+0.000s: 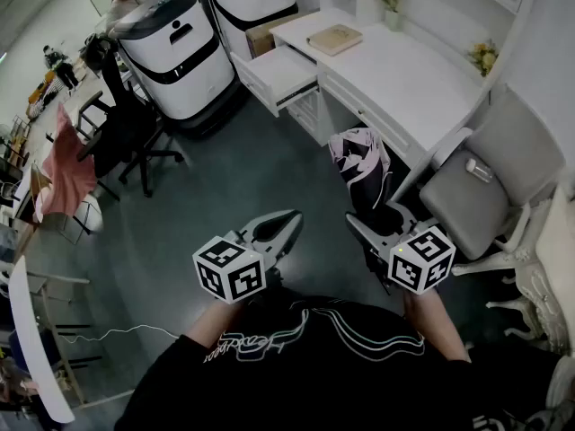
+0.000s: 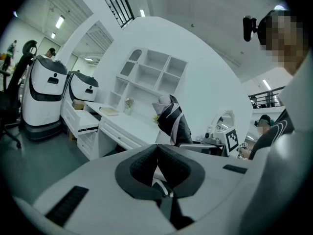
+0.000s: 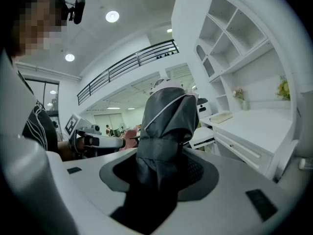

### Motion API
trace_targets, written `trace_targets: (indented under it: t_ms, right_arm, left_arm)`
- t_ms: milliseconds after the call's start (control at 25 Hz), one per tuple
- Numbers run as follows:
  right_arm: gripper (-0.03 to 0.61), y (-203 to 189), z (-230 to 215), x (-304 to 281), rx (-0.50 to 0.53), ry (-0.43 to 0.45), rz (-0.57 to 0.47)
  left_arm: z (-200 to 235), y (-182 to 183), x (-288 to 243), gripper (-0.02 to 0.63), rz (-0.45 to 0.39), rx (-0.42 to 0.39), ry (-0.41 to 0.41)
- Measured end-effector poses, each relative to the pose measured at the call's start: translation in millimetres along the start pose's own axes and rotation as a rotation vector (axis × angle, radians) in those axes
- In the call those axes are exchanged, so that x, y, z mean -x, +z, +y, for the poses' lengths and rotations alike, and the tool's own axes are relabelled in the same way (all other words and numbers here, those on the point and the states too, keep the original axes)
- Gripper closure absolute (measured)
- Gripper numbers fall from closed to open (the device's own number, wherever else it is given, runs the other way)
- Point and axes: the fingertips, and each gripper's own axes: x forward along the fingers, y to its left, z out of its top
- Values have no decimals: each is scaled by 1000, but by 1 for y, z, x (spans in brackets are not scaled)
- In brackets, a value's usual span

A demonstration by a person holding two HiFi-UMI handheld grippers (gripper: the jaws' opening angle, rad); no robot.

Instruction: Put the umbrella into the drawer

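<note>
The right gripper (image 3: 161, 168) has its 2 jaws spread wide and pressed on either side of the folded black umbrella (image 3: 168, 114). They clamp it low on the bundle, about where its strap (image 3: 155, 148) wraps round. The rest of the umbrella, with white piping and pale pink-white panels, sticks out past the jaw tips toward the white desk (image 1: 395, 74). The umbrella is held in the air just in front of the desk's near edge, next to the grey chair (image 1: 485, 187) that stands at the desk.

The left gripper (image 2: 157, 150) has its 2 jaws brought together with the tips touching. Nothing is between them and they touch nothing. It sits side by side with the right gripper, on the side farther from the desk.

The desk's drawer (image 1: 280, 72) stands pulled out at the end of the desk farthest from the chair, well apart from the umbrella. A book (image 1: 334, 39) lies on the desktop just behind that drawer.
</note>
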Motion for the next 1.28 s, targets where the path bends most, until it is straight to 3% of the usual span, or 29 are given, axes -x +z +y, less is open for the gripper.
trace_targets:
  t_ms: [440, 680, 920, 1280]
  right_arm:
    - [351, -1, -3, 2, 9, 11, 4]
    - [351, -4, -11, -12, 27, 14, 41]
    - [351, 10, -44, -64, 35, -7, 88]
    - [351, 36, -136, -161, -12, -50, 122]
  left_arm:
    - [2, 1, -1, 594, 8, -11, 42]
    - [25, 1, -9, 594, -13, 32, 48]
    - [80, 27, -44, 594, -4, 66, 19]
    - [193, 71, -126, 594, 39, 90, 10]
